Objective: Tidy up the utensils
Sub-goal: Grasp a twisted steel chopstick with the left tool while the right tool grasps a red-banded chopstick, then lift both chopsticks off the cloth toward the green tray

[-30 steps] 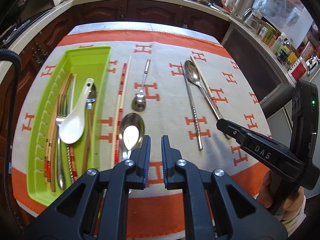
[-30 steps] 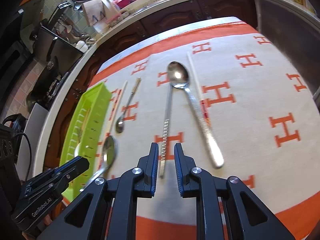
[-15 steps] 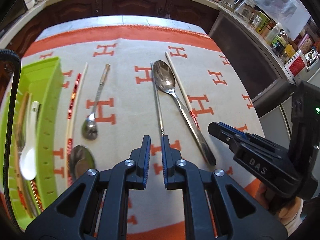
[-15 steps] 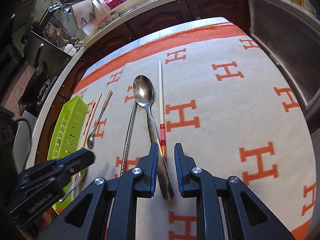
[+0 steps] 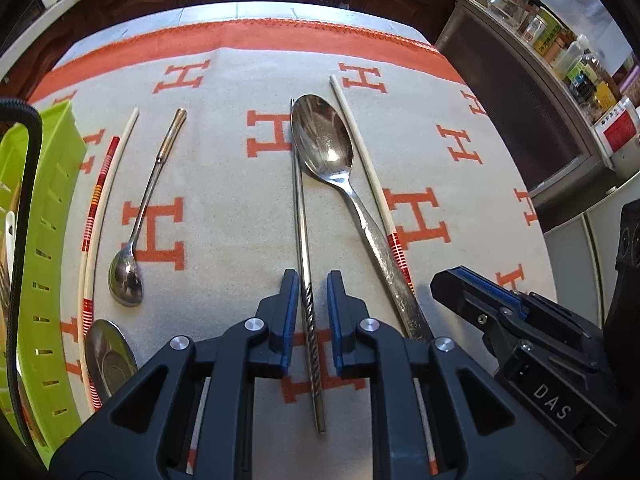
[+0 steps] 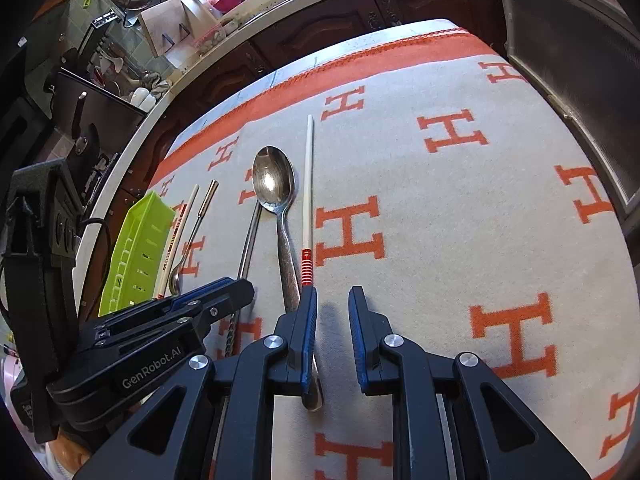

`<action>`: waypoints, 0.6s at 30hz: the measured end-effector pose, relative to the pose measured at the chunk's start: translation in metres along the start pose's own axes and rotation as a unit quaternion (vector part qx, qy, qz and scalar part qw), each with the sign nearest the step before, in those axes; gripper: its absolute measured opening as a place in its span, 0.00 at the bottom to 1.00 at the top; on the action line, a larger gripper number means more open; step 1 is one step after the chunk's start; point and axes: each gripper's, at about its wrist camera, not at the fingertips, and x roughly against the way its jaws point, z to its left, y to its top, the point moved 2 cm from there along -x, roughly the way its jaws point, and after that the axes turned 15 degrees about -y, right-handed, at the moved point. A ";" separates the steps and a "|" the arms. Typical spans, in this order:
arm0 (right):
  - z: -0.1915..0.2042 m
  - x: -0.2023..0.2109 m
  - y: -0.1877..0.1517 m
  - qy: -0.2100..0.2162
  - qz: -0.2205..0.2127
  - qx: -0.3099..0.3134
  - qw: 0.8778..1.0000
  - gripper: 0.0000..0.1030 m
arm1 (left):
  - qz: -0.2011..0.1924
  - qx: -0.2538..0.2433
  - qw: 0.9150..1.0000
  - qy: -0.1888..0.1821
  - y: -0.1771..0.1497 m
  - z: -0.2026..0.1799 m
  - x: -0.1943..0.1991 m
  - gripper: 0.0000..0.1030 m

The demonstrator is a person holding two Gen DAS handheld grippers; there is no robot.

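utensils lie spread over a grey cloth patterned with orange h letters and edged in orange, and a lime green tray sits at its left side with a few pieces already inside, mostly cut off by the frame. near the middle a metal chopstick with a twisted lower end runs toward the camera, just beside a large steel spoon whose bowl points away and whose patterned handle slants toward the right. just right of that spoon lies a white chopstick with a red banded end. further left are a small spoon with a brass-tipped handle, another white chopstick with red bands, and the bowl of one more spoon near the tray. the left gripper hangs over the twisted end of the metal chopstick, which shows in the gap between the blue pads; its jaws have just been opening and stand slightly apart, not pressing on it. the right gripper hovers low with its jaws narrowly spread around bare cloth, the red-banded chopstick end and the big spoon's handle passing under its left finger. nothing is held by either one.
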 end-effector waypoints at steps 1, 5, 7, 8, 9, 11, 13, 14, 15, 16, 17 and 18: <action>0.001 -0.001 0.000 0.000 0.000 0.001 1.000 0.16 | -0.003 -0.007 1.000 0.007 0.000 -0.002 -0.001 0.11; 0.007 -0.004 0.003 0.004 0.000 0.012 1.000 0.16 | -0.018 -0.025 0.999 0.024 -0.004 -0.007 -0.001 0.11; 0.011 -0.005 0.007 0.003 0.000 0.018 1.000 0.16 | -0.026 -0.030 0.999 0.033 -0.007 -0.008 0.000 0.06; 0.012 -0.006 0.008 0.001 0.000 0.021 1.000 0.16 | -0.029 -0.029 0.999 0.033 -0.008 -0.007 0.000 0.04; 0.015 -0.008 0.010 -0.002 0.000 0.025 1.000 0.16 | -0.031 -0.024 0.999 0.027 -0.008 -0.006 0.002 0.04; 0.020 -0.011 0.015 -0.008 -0.001 0.035 0.999 0.16 | -0.035 -0.014 0.999 0.017 -0.010 -0.001 0.005 0.04; 0.023 -0.016 0.021 -0.019 -0.001 0.044 0.999 0.16 | -0.034 -0.011 0.999 0.013 -0.013 0.001 0.008 0.04; 0.025 -0.019 0.023 -0.022 -0.001 0.049 0.999 0.16 | -0.034 -0.011 0.999 0.012 -0.014 0.002 0.009 0.04; 0.027 -0.022 0.026 -0.026 -0.001 0.054 0.998 0.16 | -0.033 -0.011 0.999 0.011 -0.016 0.003 0.010 0.04; 0.030 -0.024 0.029 -0.031 -0.002 0.060 0.998 0.16 | -0.033 -0.011 0.999 0.010 -0.017 0.004 0.011 0.04; 0.033 -0.026 0.032 -0.034 -0.003 0.065 0.997 0.16 | -0.033 -0.009 0.999 0.009 -0.018 0.005 0.012 0.04; 0.038 -0.028 0.035 -0.040 -0.005 0.077 0.996 0.16 | -0.033 -0.007 0.999 0.005 -0.019 0.006 0.013 0.04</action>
